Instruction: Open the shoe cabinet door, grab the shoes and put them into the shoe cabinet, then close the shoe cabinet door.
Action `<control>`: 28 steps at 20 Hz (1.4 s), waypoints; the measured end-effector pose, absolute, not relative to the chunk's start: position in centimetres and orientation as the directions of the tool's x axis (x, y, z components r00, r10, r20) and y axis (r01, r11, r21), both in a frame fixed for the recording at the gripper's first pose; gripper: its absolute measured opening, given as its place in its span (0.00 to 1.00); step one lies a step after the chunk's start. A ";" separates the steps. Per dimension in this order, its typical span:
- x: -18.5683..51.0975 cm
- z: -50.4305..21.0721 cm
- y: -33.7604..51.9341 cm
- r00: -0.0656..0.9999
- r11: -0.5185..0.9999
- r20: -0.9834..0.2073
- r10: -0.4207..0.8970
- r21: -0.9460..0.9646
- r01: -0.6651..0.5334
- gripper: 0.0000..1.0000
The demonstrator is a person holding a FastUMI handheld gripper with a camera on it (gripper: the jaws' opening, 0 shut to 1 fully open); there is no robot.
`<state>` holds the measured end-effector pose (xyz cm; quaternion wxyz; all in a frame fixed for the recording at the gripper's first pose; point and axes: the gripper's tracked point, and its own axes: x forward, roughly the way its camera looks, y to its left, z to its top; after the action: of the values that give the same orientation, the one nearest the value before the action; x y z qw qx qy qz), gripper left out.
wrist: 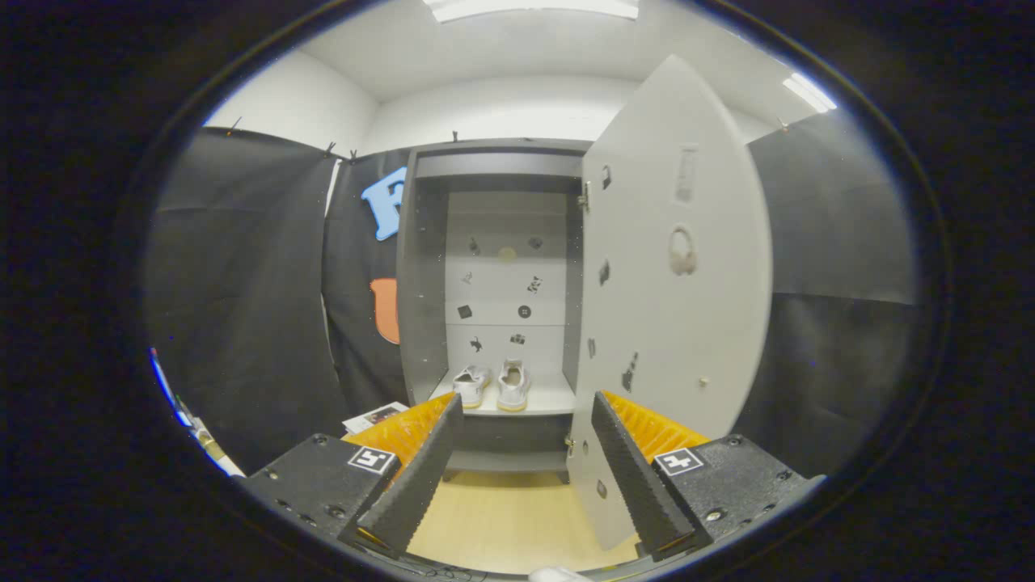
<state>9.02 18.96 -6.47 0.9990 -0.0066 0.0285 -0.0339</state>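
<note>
The grey shoe cabinet (428, 267) stands straight ahead with its door (679, 323) swung wide open to the right. A pair of white shoes (492, 385) sits side by side on the cabinet's lower shelf (550, 402), toes pointing inward. My gripper (525, 408) is open, its two fingers spread with nothing between them. It hangs a short way back from the cabinet, level with the shelf. The door's lower edge stands just ahead of the right finger (627, 465).
Black cloth walls close in on both sides of the cabinet. A light wooden floor (509, 517) lies below the fingers. Some papers (373, 416) lie on the floor left of the cabinet's base. Small stickers dot the cabinet's back panel and the door.
</note>
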 end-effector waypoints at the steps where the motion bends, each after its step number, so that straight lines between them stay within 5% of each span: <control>1: 7.8 -6.2 17.7 0.996 0.997 -0.045 -0.076 -0.010 0.076 1.00; 14: 2.2 -7.8 -0.5 0.972 0.973 -0.049 -0.229 0.024 0.231 1.00; 28: 13.9 -10.0 -3.9 0.994 0.997 -0.104 0.046 0.060 -0.040 0.99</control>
<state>13.90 -3.93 -10.03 0.9980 0.0288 0.0527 0.0216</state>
